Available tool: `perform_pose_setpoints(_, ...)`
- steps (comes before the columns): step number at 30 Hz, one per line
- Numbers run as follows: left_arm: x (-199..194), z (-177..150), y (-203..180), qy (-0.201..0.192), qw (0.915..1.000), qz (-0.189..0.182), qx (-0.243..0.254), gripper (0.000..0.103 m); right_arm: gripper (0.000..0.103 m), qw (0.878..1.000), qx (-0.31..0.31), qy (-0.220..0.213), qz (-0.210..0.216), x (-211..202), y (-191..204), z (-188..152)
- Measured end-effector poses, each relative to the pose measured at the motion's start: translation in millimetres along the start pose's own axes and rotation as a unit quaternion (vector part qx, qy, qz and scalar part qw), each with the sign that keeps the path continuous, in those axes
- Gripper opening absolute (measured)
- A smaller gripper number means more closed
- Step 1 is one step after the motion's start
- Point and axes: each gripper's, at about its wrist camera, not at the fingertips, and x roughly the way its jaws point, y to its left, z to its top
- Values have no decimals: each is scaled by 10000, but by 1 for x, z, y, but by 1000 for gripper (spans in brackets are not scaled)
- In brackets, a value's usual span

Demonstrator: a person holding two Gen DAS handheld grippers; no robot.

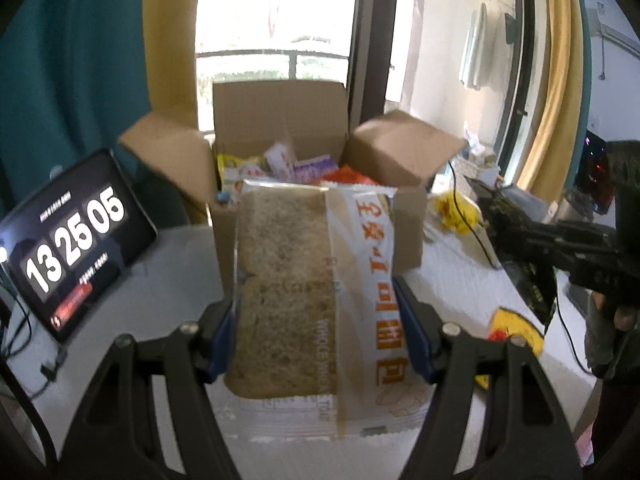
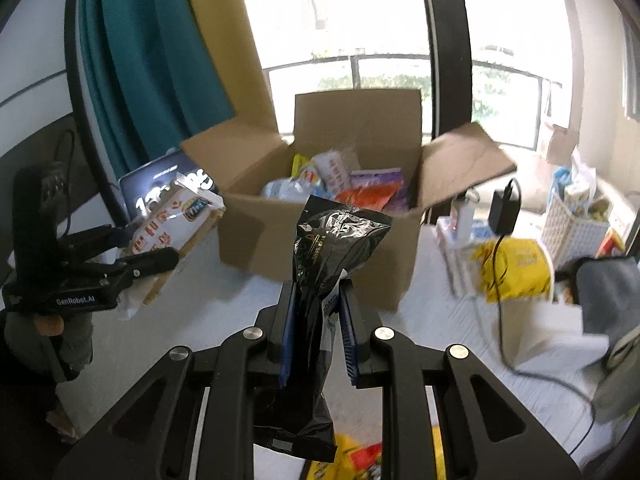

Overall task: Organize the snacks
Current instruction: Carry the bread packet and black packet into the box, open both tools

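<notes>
Left gripper (image 1: 320, 320) fingers clamp "WHOLE WHEAT" bread pack (image 1: 312, 280); right gripper (image 2: 316, 344) fingers pinch black pouch (image 2: 320, 280).

We see from two wrist fisheyes, each looking forward and slightly down along its own fingers, close above the white table (image 1: 168, 280). Both face the open cardboard box (image 2: 320, 236) at frame centre, window behind; each view catches the other gripper at its edge.

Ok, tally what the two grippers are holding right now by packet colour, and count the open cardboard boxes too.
White-and-clear bread packet, in the left gripper: 1
Black packet, in the right gripper: 1
Open cardboard box: 1
Total: 3
</notes>
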Motion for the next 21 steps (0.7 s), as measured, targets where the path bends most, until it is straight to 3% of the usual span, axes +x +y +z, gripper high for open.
perform_pose_setpoints(9, 17, 51, 3, -427, 9990, 24, 96, 70, 22, 9992, -44, -368, -123, 7, -22, 37)
perform_pose_setpoints(21, 67, 100, 9, -594, 9982, -59, -113, 71, 22, 9967, -266, -726, -242, 36, -35, 91)
